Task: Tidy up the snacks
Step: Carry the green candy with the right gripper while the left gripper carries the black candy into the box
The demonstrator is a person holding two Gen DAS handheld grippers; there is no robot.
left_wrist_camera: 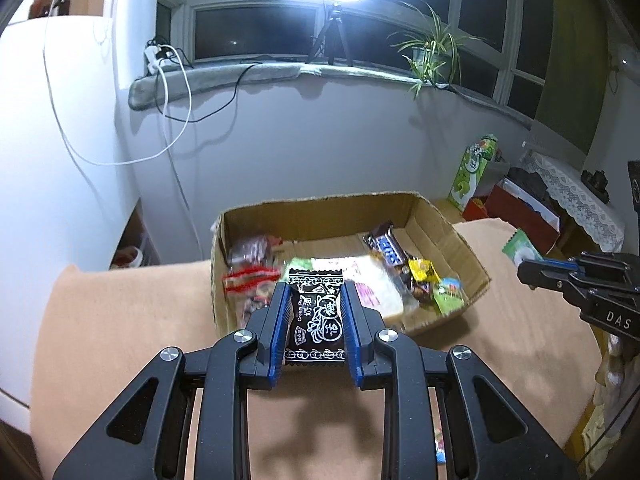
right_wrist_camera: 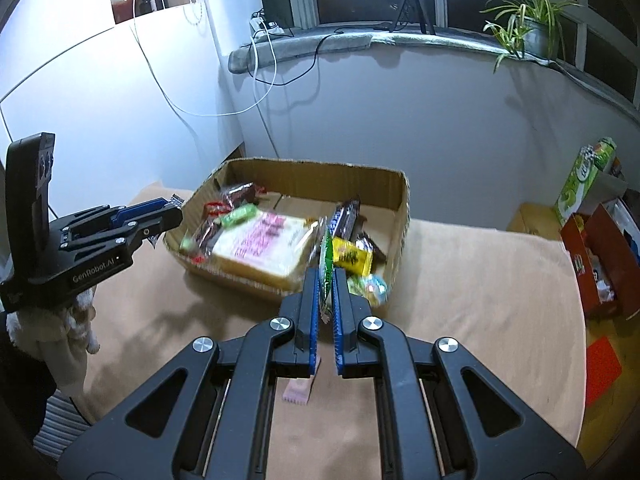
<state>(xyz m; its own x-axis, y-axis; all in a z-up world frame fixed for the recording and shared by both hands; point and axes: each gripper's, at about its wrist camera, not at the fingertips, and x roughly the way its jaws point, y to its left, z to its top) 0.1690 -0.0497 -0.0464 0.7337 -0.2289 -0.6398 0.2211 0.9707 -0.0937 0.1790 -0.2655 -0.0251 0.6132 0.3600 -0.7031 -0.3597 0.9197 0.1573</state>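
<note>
An open cardboard box [left_wrist_camera: 320, 210] [right_wrist_camera: 402, 200] sits on the tan tabletop and holds several snacks: a wrapped bread slice [right_wrist_camera: 260, 246], a dark chocolate bar [left_wrist_camera: 386, 248], a yellow packet [right_wrist_camera: 352, 256]. My left gripper [left_wrist_camera: 315, 294] is shut on a black plum-candy packet [left_wrist_camera: 316, 316], just in front of the box's near wall. My right gripper [right_wrist_camera: 327, 276] is shut on a thin green packet [right_wrist_camera: 326, 260], held edge-on at the box's near right corner. It shows in the left wrist view [left_wrist_camera: 532, 270] with the green packet [left_wrist_camera: 520, 248].
A pink packet [right_wrist_camera: 298, 392] lies on the table under my right gripper. A red box [right_wrist_camera: 600, 256] and a green carton [right_wrist_camera: 580, 176] stand at the right. A wall and windowsill with a plant [right_wrist_camera: 528, 28] and cables are behind.
</note>
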